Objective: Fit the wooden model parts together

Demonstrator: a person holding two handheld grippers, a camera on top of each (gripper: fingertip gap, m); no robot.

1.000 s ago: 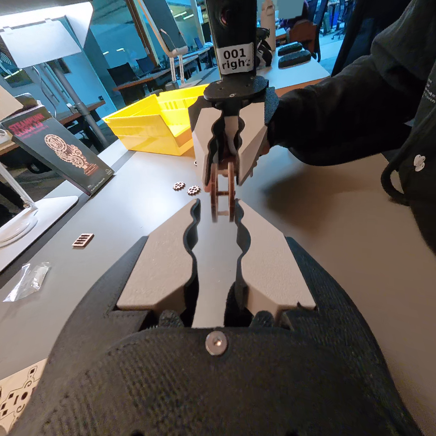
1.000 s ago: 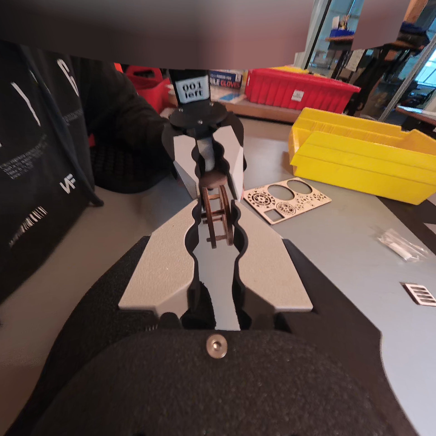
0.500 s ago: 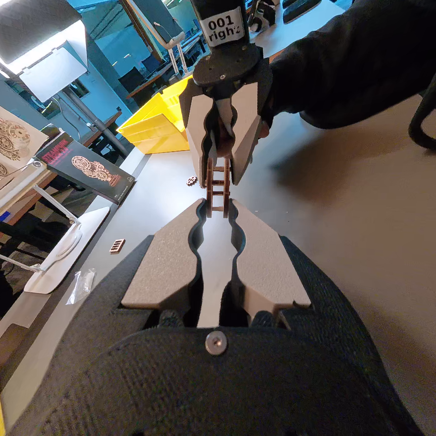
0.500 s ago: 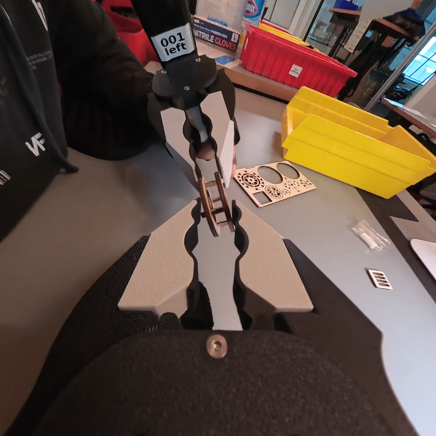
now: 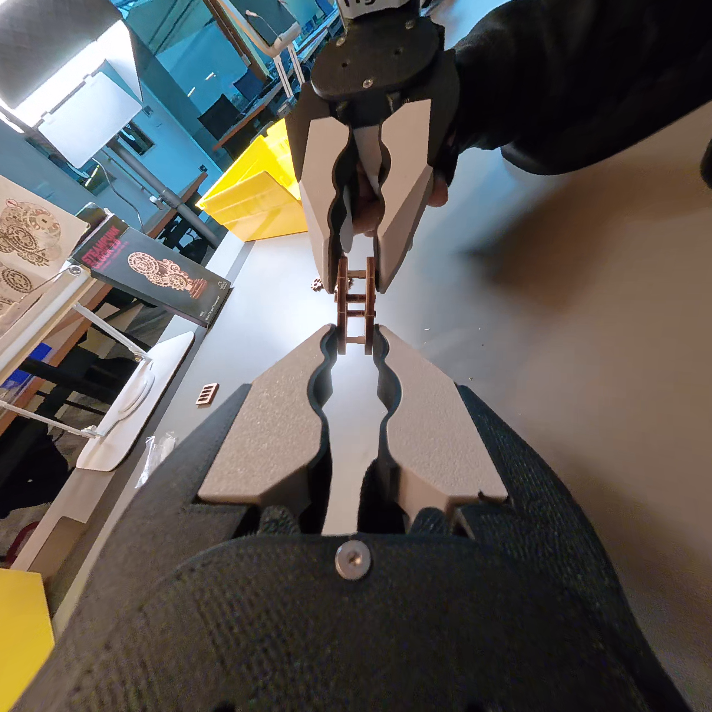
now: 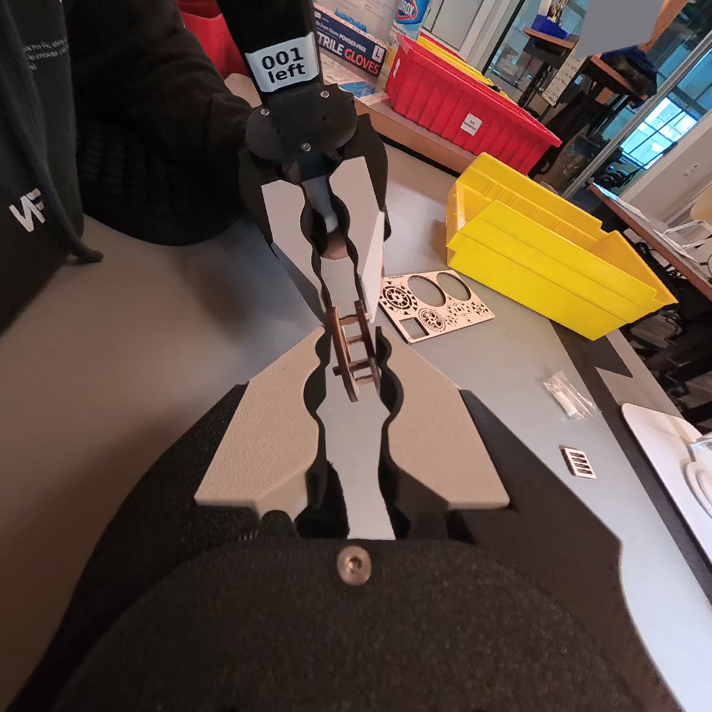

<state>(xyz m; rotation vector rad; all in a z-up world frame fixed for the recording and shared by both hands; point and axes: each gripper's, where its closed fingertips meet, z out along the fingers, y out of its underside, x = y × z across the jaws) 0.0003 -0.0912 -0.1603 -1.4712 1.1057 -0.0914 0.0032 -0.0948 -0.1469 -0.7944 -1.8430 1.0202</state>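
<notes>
Grey surface (image 6: 481, 385) under bench light. Left tongs (image 5: 353, 339) and right tongs (image 6: 352, 356) each nipped narrow on opposite ends of the wooden wheel assembly (image 5: 354, 304), held aloft. Press evenly, square; rung seating looks incomplete, hard to tell. Punched sheet (image 6: 435, 304) at 1 o'clock.

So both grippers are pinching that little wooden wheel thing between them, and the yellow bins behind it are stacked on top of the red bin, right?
Not quite. Both the left gripper and right gripper do hold the wooden wheel assembly, but the yellow bins stand on the grey table. The red bin sits apart, farther back, as the right wrist view shows.
</notes>
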